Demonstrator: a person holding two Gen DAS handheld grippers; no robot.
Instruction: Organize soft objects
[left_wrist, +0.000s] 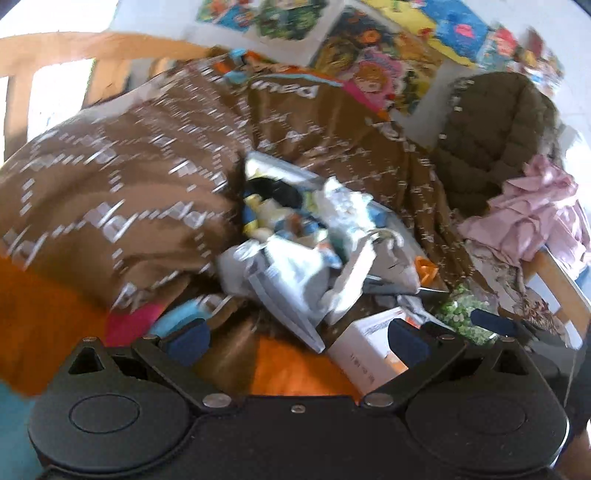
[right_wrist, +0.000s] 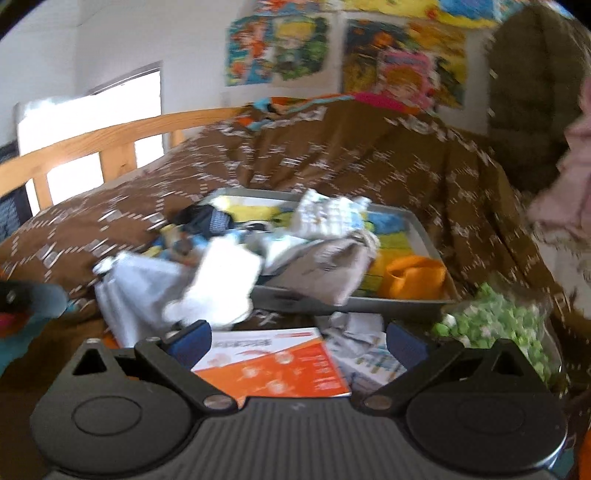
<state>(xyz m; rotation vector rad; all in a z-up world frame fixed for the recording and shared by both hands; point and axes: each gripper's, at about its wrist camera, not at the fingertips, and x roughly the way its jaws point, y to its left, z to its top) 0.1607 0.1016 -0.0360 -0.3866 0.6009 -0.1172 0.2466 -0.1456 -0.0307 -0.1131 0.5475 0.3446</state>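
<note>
Right in front of us is our right gripper (right_wrist: 297, 343), and its two blue fingers are spread wide with nothing between them. Just past them lies an orange and white book (right_wrist: 273, 363), flat on the bed. Our left gripper (left_wrist: 295, 338) is wide apart too, and it holds nothing. A white box (left_wrist: 365, 350) sits near its right finger.

The soft things we want to tidy are in a heap in the middle. There are white and pale cloths (right_wrist: 207, 280) spilling over the edge of a gray tray (right_wrist: 417, 229), and a checked white cloth (right_wrist: 328, 214) sits on top. We think the tray is there to keep the little clothes together, but they have flopped out of it. An orange pouch (right_wrist: 413, 278) rests inside the tray, at its near right corner.

A big brown blanket (left_wrist: 110, 192) is bunched up behind the heap. A pink garment (left_wrist: 532, 206) hangs at the right, maybe so it stays out of the mess. A bag of small green bits (right_wrist: 498, 325) lies near the tray.

We think we keep both grippers wide so they are ready to pinch a cloth. Everything looks blurry, so tiny things are hard to tell.
</note>
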